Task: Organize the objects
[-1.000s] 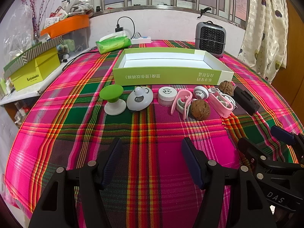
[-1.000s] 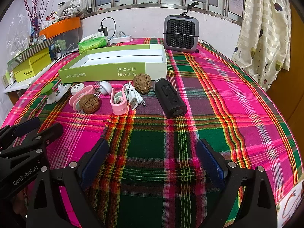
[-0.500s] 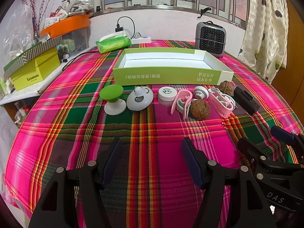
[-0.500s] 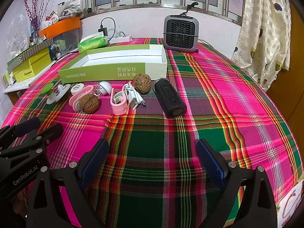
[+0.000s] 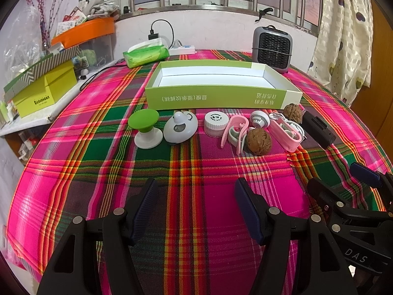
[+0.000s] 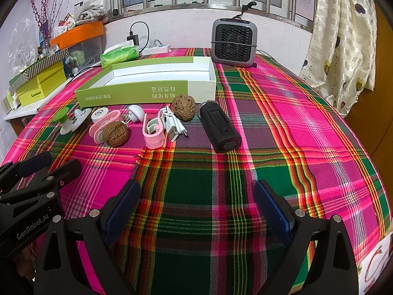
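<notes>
Both tongs hung wide open and empty at the bottom of their frames, above the plaid tablecloth (image 6: 307,113). The left gripper (image 5: 194,196) sat low centre in its view; the right gripper (image 6: 196,196) likewise in its own. The small things lay in a row across mid-frame, well apart from either pair of fingers: a green-topped knob (image 5: 145,127), a white oval gadget (image 5: 180,127), a white jar (image 5: 215,124), a pink clip (image 5: 234,132), a walnut (image 5: 258,141), a pink case (image 5: 285,132), a second walnut (image 6: 184,108) and a black device (image 6: 219,129). Just behind the row, toward the upper centre, stood the empty green box (image 5: 221,97).
</notes>
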